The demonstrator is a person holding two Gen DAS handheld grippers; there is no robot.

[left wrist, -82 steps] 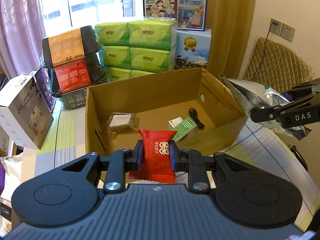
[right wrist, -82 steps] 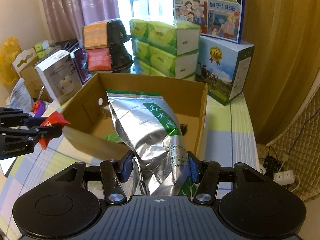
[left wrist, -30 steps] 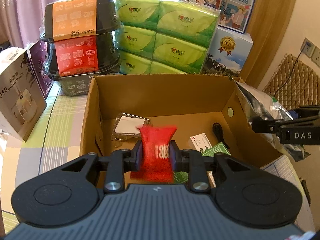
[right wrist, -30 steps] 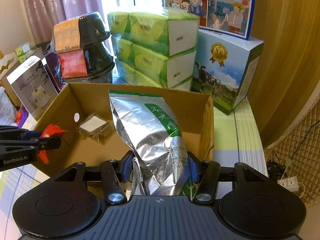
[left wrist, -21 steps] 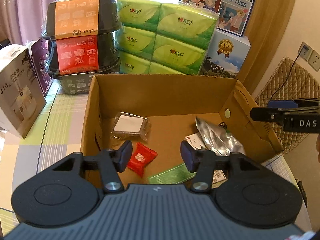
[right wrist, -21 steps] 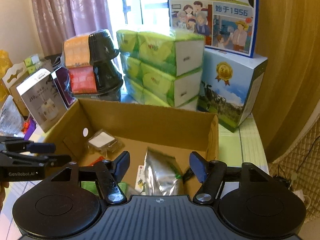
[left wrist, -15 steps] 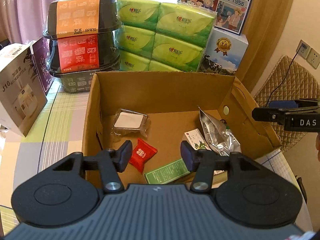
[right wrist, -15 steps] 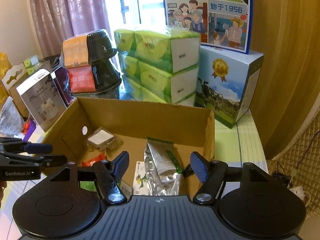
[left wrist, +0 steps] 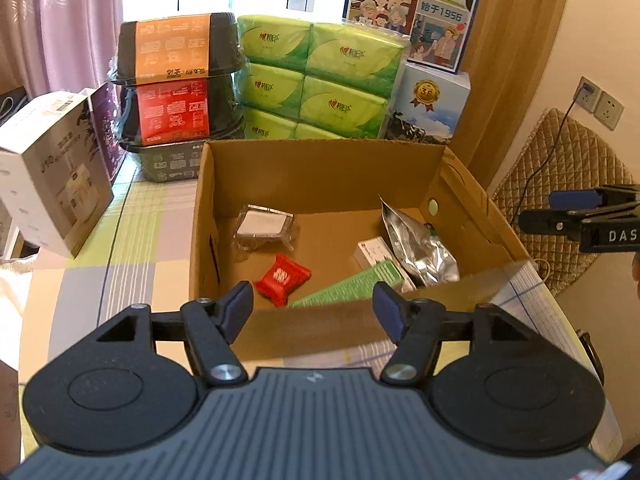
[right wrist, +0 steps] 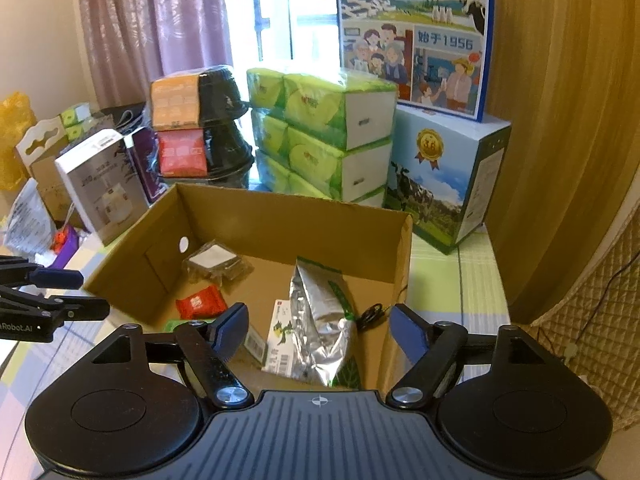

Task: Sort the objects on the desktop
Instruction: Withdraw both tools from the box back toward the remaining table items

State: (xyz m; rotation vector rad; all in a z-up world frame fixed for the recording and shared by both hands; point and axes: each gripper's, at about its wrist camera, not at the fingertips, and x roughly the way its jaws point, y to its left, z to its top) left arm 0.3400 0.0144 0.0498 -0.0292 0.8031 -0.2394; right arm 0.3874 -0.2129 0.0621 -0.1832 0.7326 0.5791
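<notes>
- Now both hand-held grippers were empty: the left hand-held gripper [left wrist: 313, 306] hung wide open over the near wall of the cardboard box [left wrist: 320, 168], and the right hand-held gripper [right wrist: 319, 330] was equally wide open at the box's right corner.
- Inside the box, the red snack packet [left wrist: 282, 276] lay near the front wall and the silver foil pouch [left wrist: 418, 246] leaned toward the right wall.
- For the step in hand, I judge it best to lift both grippers straight up and clear of the box walls before reaching for anything more.
- Readable writing: "1956" on the blue carton [right wrist: 444, 42] behind the box, and "DAS" on the right gripper's side.
</notes>
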